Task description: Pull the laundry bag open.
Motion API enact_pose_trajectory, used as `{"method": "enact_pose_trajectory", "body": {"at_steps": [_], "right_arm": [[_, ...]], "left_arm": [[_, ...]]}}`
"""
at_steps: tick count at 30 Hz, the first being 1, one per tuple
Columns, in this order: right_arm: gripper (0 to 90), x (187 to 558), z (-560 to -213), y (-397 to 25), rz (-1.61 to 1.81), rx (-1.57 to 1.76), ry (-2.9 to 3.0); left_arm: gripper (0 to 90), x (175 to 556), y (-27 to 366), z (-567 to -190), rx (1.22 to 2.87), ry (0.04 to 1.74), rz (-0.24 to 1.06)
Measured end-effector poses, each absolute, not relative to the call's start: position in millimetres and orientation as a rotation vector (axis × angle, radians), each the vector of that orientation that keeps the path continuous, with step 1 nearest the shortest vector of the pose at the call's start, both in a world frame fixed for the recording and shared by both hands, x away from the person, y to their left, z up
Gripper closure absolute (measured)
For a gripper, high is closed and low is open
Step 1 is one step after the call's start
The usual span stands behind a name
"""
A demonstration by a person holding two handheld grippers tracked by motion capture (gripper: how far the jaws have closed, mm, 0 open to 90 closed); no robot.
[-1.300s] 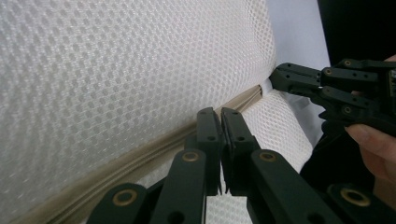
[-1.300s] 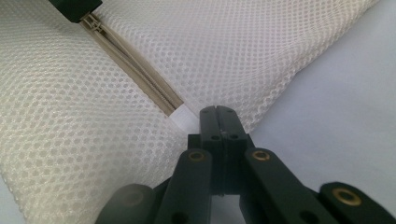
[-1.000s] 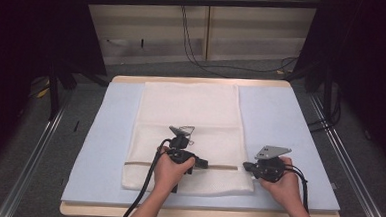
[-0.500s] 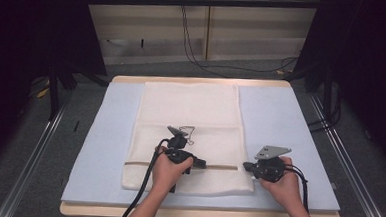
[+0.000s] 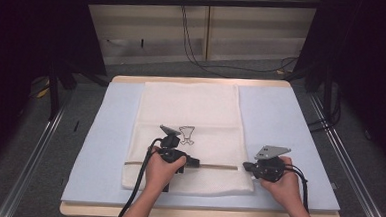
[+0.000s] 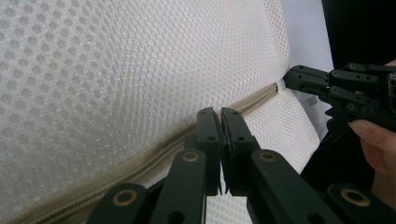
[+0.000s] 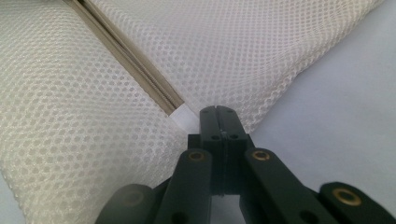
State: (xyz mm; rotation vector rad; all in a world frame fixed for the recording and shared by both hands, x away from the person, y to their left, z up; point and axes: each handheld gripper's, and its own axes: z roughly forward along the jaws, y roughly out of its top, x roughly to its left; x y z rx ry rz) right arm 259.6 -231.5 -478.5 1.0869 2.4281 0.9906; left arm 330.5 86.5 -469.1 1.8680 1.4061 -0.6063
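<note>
Since both grippers sit as a second ago, left gripper (image 5: 190, 161) apparently pinching the zipper (image 6: 154, 156) pull, right gripper (image 5: 248, 167) clamped at the mesh bag's (image 5: 191, 108) 3 o'clock edge, unzipping hasn't started.

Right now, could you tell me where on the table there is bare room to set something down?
The blue mat lies bare right of the mesh bag, up to the table's right edge, and likewise in the strip left of the bag. Crowded: the near edge, where the left gripper and right gripper work at the zipper.
</note>
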Motion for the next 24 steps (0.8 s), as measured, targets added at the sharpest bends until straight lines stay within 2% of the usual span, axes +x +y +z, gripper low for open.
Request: {"method": "enact_pose_trajectory", "body": {"at_steps": [24], "right_arm": [[90.0, 259.9, -478.6, -231.6, 0.992, 1.084, 2.426]], "left_arm": [[87.3, 330.1, 95.4, -469.0, 1.866, 1.402, -0.608]]}}
